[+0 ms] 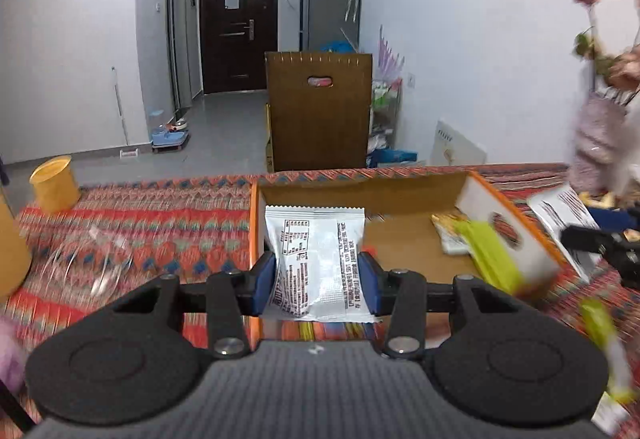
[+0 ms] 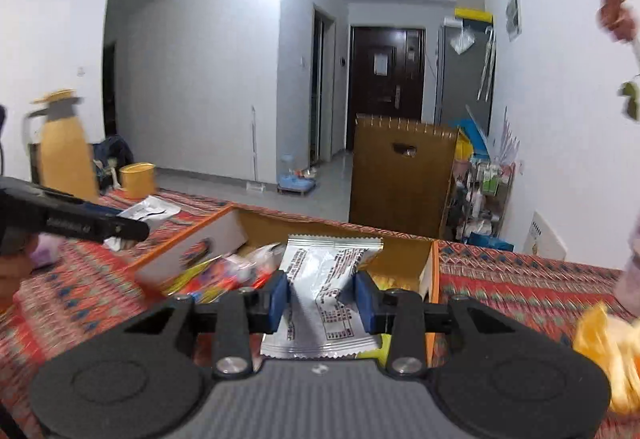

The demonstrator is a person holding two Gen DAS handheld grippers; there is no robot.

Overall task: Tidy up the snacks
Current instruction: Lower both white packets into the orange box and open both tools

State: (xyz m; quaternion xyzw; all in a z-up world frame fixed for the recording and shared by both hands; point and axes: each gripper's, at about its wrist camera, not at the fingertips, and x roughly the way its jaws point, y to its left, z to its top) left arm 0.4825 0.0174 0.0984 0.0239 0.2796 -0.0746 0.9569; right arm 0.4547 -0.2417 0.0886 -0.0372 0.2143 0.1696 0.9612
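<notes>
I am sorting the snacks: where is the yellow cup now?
In the left wrist view the yellow cup stands at the far left edge of the patterned cloth, left of the box.

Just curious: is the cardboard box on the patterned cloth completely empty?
No, the open cardboard box already holds several colourful snack packets on its floor.

The open cardboard box [image 1: 400,251] offers bare floor at its middle, walled by raised flaps on 2 sides, while a yellow cup [image 1: 54,183] and kettle [image 2: 66,147] crowd the counter's [image 1: 160,223] far left corner.
</notes>
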